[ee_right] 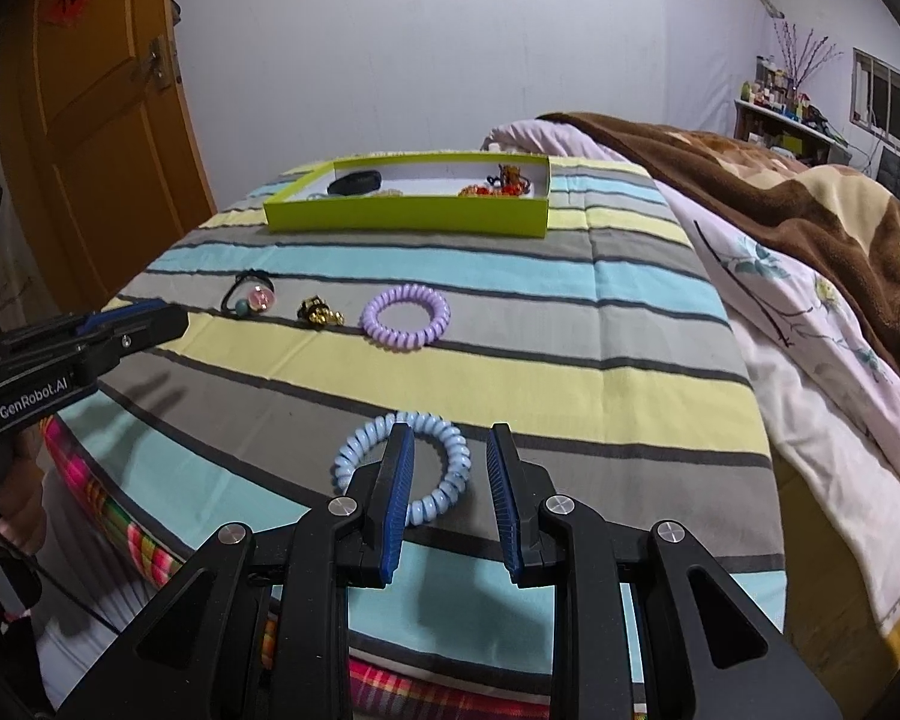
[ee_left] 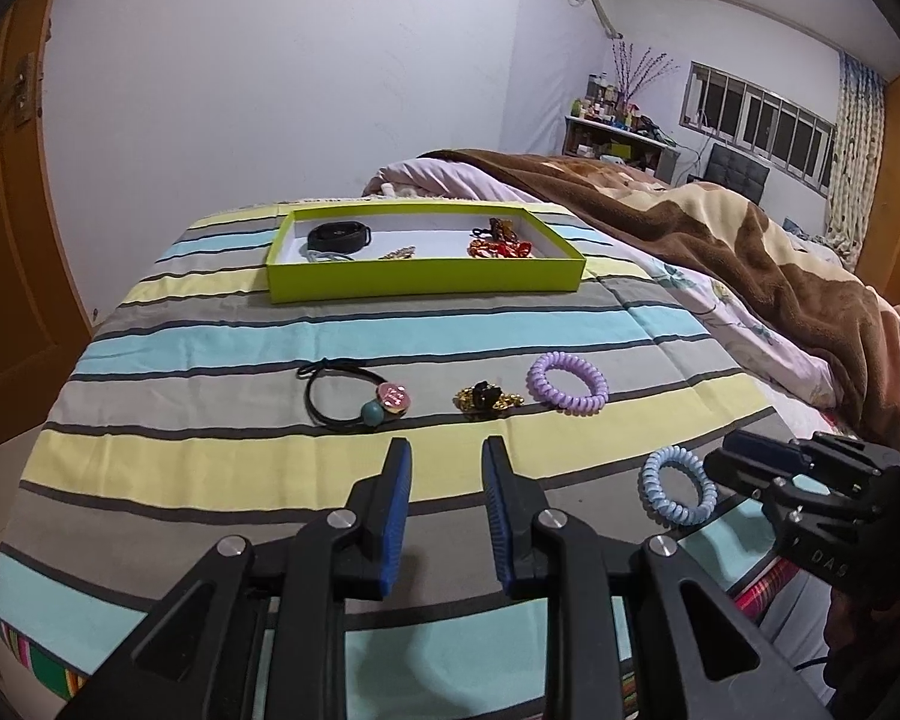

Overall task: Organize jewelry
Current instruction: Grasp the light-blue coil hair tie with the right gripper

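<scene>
A green tray lies at the far end of the striped bedspread with several hair pieces inside. Nearer lie a black hair tie with beads, a gold-and-black clip and a purple coil tie. A light-blue coil tie lies at the near edge. My right gripper is open, its left finger over the blue coil. My left gripper is open and empty above the bedspread.
A brown blanket and pink quilt are heaped along the right side of the bed. A wooden door stands at the left. A shelf with bottles and a window are at the far right.
</scene>
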### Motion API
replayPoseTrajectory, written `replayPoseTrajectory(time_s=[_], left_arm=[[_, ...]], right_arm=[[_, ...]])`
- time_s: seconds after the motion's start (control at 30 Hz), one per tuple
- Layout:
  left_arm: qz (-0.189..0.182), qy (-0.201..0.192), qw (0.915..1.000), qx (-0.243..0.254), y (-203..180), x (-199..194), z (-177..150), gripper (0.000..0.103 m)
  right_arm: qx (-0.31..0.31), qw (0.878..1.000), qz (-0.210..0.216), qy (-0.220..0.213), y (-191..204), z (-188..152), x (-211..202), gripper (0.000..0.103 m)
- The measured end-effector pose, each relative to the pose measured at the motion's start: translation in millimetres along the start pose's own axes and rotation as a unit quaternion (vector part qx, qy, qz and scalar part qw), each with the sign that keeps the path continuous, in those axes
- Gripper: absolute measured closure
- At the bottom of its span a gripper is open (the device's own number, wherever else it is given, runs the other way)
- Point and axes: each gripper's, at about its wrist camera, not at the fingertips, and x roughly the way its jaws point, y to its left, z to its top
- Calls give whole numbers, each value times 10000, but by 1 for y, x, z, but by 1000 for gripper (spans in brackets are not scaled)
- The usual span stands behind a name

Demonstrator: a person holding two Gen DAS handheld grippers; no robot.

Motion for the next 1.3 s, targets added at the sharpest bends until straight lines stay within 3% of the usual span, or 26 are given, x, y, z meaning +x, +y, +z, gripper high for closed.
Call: replayPoseTrajectory(time_s=[0.53,0.7,1.3], left_arm=[[-115,128,9998,57,-10,22,9,73],[-137,201,9997,43,-10,31,11,73],[-221,708,9971,-170,-13,73,22,69]], right_arm=[[-79,9997,7,212,-2,-2,18,77],[-81,9998,5,207,-5,1,21,92],[167,9997,86,121,-22,12,28,94]])
